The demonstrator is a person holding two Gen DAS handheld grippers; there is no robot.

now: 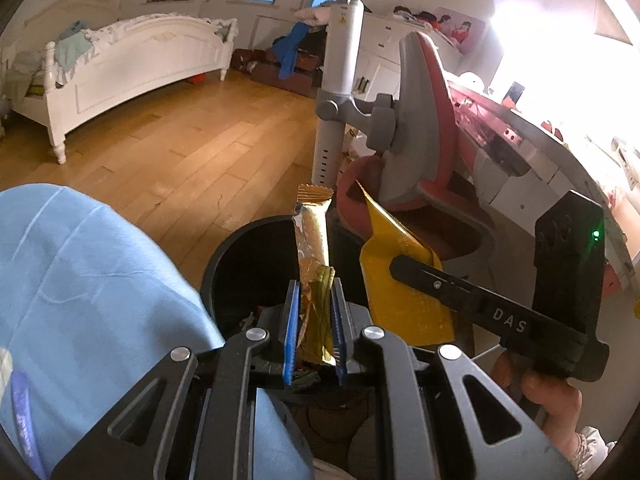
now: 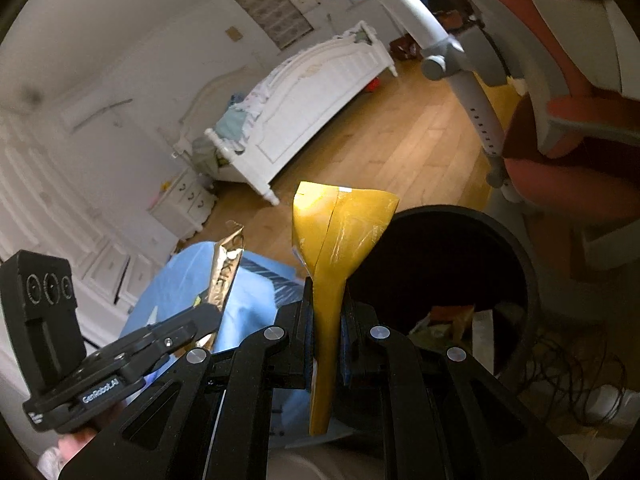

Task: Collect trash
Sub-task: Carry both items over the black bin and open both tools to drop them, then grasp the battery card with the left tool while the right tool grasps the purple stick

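Observation:
My left gripper (image 1: 315,280) is shut on a gold snack-bar wrapper (image 1: 312,236) that stands upright above the black trash bin (image 1: 224,256). My right gripper (image 2: 327,280) is shut on a yellow foil wrapper (image 2: 340,228), held beside the bin's rim (image 2: 528,264). In the left wrist view the right gripper (image 1: 394,268) shows with the yellow wrapper (image 1: 400,300) just right of the bin. In the right wrist view the left gripper (image 2: 214,312) shows with the gold wrapper (image 2: 226,264). The bin holds some trash (image 2: 448,316).
A blue-clad leg (image 1: 88,288) lies left of the bin. A red and grey chair (image 1: 420,128) and a desk (image 1: 560,152) stand to the right. A white bed (image 1: 132,64) sits across the wooden floor (image 1: 180,152). Cables (image 2: 568,380) lie by the bin.

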